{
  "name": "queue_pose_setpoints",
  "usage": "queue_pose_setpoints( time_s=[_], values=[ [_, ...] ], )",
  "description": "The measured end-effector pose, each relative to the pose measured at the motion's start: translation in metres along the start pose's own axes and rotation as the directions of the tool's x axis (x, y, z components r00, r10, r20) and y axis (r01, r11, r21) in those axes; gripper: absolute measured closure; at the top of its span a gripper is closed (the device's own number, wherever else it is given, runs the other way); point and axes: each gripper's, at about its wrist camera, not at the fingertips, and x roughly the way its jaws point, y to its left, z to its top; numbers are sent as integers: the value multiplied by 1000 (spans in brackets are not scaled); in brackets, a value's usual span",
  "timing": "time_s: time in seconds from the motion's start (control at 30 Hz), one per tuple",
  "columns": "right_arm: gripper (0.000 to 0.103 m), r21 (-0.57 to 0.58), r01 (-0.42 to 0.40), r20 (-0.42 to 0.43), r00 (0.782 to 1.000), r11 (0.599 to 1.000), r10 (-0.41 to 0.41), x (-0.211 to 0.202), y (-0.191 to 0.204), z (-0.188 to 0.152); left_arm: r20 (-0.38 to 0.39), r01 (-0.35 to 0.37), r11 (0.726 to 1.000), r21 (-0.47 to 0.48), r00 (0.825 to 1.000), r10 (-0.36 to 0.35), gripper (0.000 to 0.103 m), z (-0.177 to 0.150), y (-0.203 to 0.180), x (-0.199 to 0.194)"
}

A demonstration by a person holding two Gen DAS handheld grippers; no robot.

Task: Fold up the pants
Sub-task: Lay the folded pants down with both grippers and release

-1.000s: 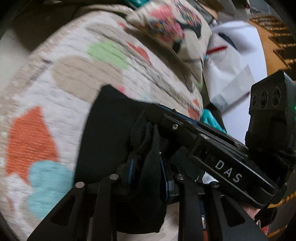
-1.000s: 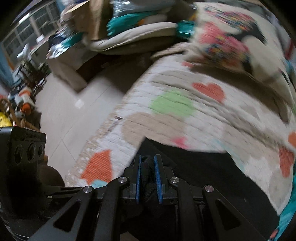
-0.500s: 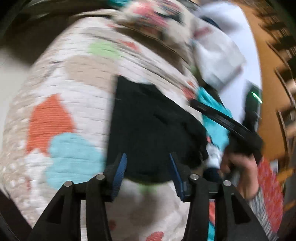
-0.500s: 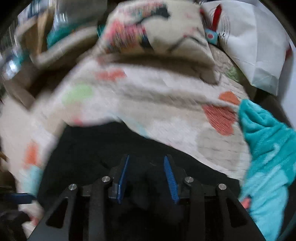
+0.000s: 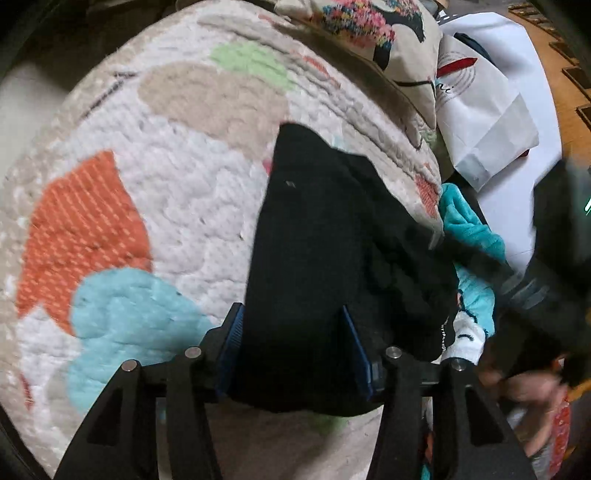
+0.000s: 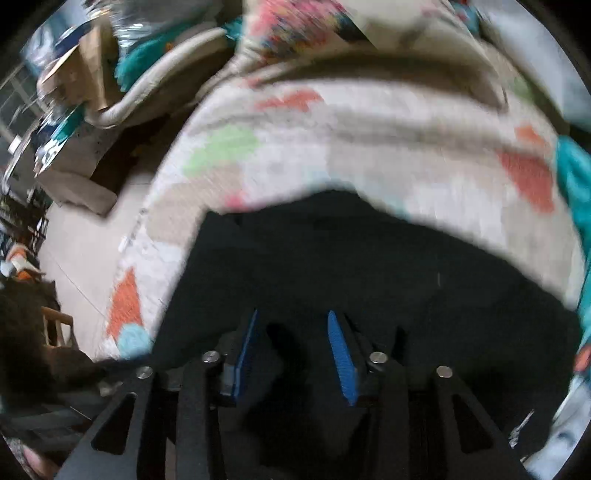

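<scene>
The black pants (image 5: 325,236) lie folded into a compact bundle on a white quilt (image 5: 177,177) with coloured heart patches. My left gripper (image 5: 293,332) is open, its blue pads on either side of the bundle's near end, above it. In the right wrist view the pants (image 6: 369,258) fill the lower half. My right gripper (image 6: 291,332) is open just above the black cloth and holds nothing. The right gripper's body also shows blurred at the right edge of the left wrist view (image 5: 546,266).
A patterned pillow (image 5: 373,33) lies at the far end of the quilt. A white paper bag (image 5: 484,110) and teal cloth (image 5: 469,229) lie to the right. The quilt's left edge drops to a tiled floor (image 6: 85,236) with clutter beyond.
Both grippers were shut on the pants a second ago. They have opened and let go, and the pants now lie on the quilt. Both grippers have drawn back slightly.
</scene>
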Motion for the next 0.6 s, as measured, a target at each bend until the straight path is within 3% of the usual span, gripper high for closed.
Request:
queue_pose_setpoints(
  time_s=[0.03, 0.1, 0.23, 0.33, 0.6],
  values=[
    [35, -21, -6, 7, 1000, 1000, 6, 0, 11, 9, 13, -9, 1000, 23, 1000, 9, 53, -2, -4, 0],
    [33, -59, -27, 8, 1000, 998, 28, 6, 32, 25, 16, -39, 997, 68, 999, 38, 77, -7, -9, 0],
    [32, -182, 21, -63, 997, 983, -33, 51, 76, 45, 10, -15, 999, 36, 1000, 14, 85, -9, -2, -2],
    [92, -230, 87, -163, 979, 969, -127, 85, 87, 44, 16, -7, 1000, 29, 1000, 6, 89, -10, 1, -6],
    [94, -113, 12, -135, 990, 994, -27, 79, 81, 59, 22, 61, 995, -82, 998, -60, 91, -1, 32, -24]
  ],
)
